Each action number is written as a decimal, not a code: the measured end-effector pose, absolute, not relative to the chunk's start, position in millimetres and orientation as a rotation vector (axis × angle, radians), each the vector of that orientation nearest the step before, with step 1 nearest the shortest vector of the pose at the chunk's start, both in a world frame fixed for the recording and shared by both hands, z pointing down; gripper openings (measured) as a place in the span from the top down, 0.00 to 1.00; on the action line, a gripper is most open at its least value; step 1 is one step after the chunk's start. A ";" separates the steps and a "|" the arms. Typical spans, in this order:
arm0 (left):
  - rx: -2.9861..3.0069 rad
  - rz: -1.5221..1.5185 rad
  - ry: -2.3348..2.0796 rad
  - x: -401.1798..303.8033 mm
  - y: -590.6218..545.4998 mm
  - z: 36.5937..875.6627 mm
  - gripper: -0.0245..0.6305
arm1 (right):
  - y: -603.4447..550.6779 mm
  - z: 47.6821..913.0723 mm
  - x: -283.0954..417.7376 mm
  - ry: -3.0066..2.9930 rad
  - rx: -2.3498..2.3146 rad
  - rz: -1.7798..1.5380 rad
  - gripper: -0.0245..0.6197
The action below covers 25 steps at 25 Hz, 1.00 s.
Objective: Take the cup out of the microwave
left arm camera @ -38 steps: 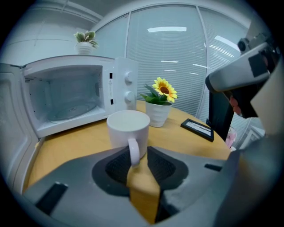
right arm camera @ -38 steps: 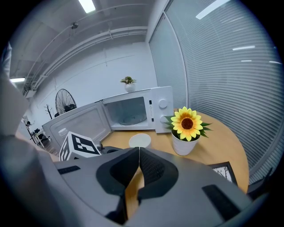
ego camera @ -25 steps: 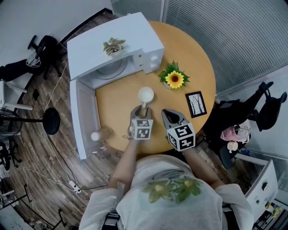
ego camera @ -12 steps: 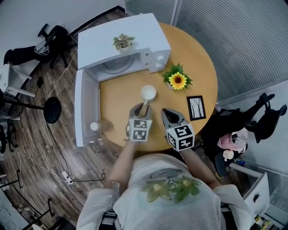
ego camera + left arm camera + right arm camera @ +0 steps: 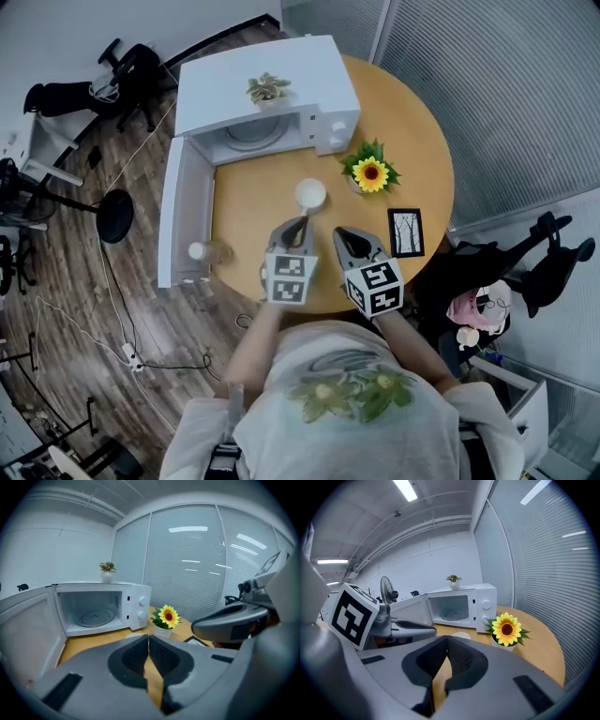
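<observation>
Tabletop [image 5: 272,202] held everything within reach of both tools. The microwave [image 5: 272,89] stood well ahead of the left gripper [image 5: 300,223]. Its door [image 5: 183,220] was swung wide to that gripper's left, likely left open because the work inside looked finished. The left gripper's jaws had just closed, pads meeting with nothing between them. The right gripper [image 5: 345,234], just beside it, was also closed and empty, probably idle because one tool was enough. The cup [image 5: 310,195] stood upright on the table just ahead of the left tips, between them and the microwave, and neither gripper held it, so the task seemed essentially done. A sunflower [image 5: 371,173] sat ahead of the right gripper.

Only the head view showed the cup whole and free of the tips. The left gripper view hid nearly all of it behind its jaws, yet showed the microwave's cavity bare apart from its turntable [image 5: 95,617]. The right gripper view alone showed the left gripper from the side.
</observation>
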<state>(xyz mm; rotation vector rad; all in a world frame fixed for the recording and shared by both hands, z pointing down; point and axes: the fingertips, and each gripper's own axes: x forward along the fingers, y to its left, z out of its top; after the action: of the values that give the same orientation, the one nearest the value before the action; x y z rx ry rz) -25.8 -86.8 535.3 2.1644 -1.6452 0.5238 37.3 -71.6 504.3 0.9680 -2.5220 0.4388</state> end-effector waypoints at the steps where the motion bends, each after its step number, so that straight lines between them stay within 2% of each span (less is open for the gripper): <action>1: 2.162 0.512 -1.642 -24.7 -85.1 531.5 0.95 | -71.4 502.5 36.8 -2.528 0.959 0.434 0.94; 25: 2.129 0.380 -1.654 -16.5 -53.2 465.9 0.96 | -57.2 461.2 38.7 -2.613 0.815 0.396 0.94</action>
<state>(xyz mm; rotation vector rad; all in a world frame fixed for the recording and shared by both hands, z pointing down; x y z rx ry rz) -16.5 -53.2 465.9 2.1285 -1.6538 0.3800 38.7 -57.2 461.2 0.8152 -2.6128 0.3960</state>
